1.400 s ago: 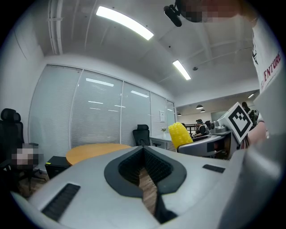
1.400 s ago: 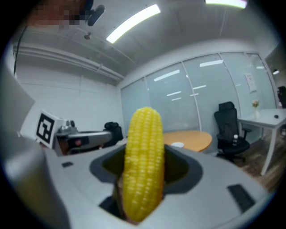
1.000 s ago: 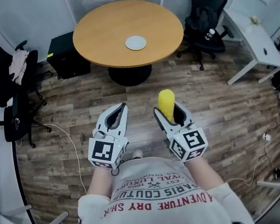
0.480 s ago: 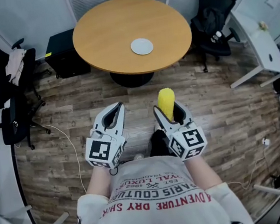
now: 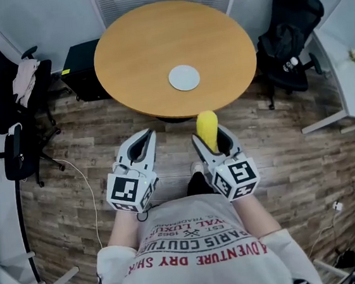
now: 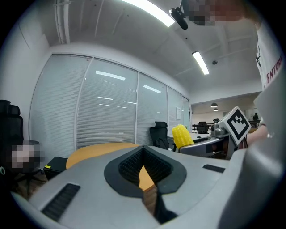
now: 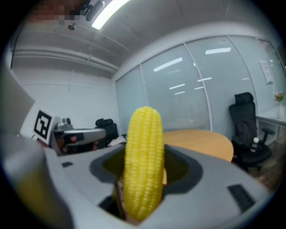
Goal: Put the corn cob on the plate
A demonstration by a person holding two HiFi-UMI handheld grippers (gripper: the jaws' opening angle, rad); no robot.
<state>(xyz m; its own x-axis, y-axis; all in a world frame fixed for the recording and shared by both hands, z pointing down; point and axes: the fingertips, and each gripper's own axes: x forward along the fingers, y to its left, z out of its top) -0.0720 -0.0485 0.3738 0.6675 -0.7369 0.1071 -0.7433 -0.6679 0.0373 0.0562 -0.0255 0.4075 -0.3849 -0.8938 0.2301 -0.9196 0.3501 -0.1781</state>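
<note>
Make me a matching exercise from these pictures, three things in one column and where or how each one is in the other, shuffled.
Things:
1. corn cob
2. plate
3. left gripper

Place or state:
A. shut, nothing in it
B. on the table
C. upright in the right gripper

Pairs: 1-C, 2-B, 3-A.

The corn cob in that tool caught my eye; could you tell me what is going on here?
A person holds a tool in each hand. The right tool is shut on the corn cob, which stands upright between its jaws. The left tool is shut and empty. The plate lies bare on the round table ahead of the person, so the cob is not yet on it.
</note>
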